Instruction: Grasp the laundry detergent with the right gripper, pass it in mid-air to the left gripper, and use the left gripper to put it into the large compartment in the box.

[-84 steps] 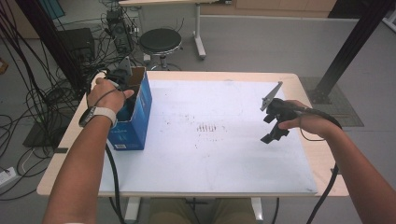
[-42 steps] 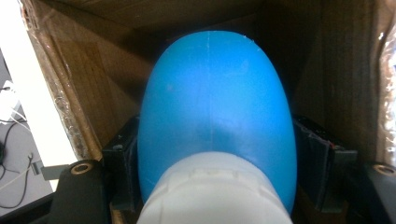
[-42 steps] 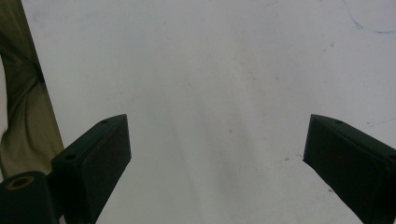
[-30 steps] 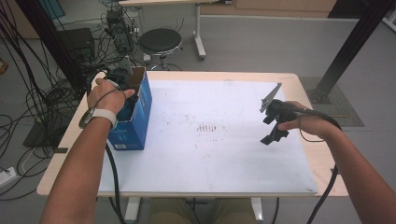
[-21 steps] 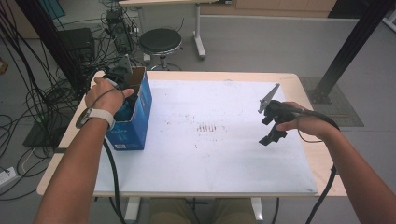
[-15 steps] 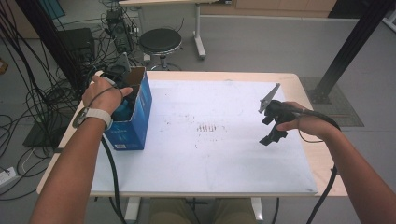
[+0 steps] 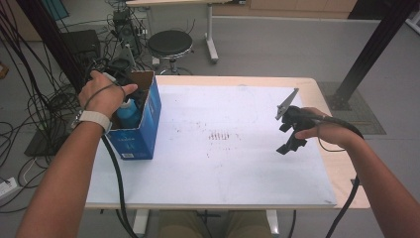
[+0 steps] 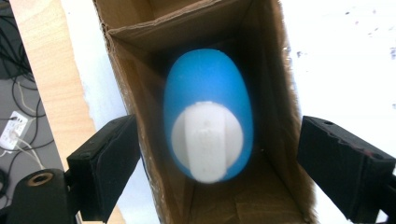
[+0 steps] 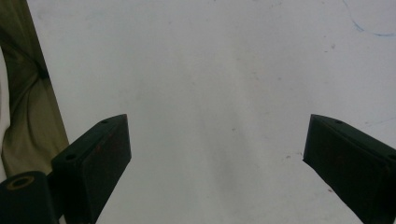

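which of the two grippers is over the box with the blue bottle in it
The left gripper, open above the blue bottle standing in the cardboard box. The right gripper hangs open above bare white tabletop.

1 blue bottle (image 8: 208, 116), 1 cardboard box (image 7: 143, 131), 2 hand-held grippers, 1 stool (image 7: 170, 43).

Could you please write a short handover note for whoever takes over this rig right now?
Left gripper: open, jaws just been opening, above the open blue cardboard box at the table's left edge, nothing gripped.
Blue bottle with white cap: stands inside the box, released.
Right gripper: open, empty, over the white table sheet.
Done: bottle is in the box.
Left: probably withdrawing the left gripper.
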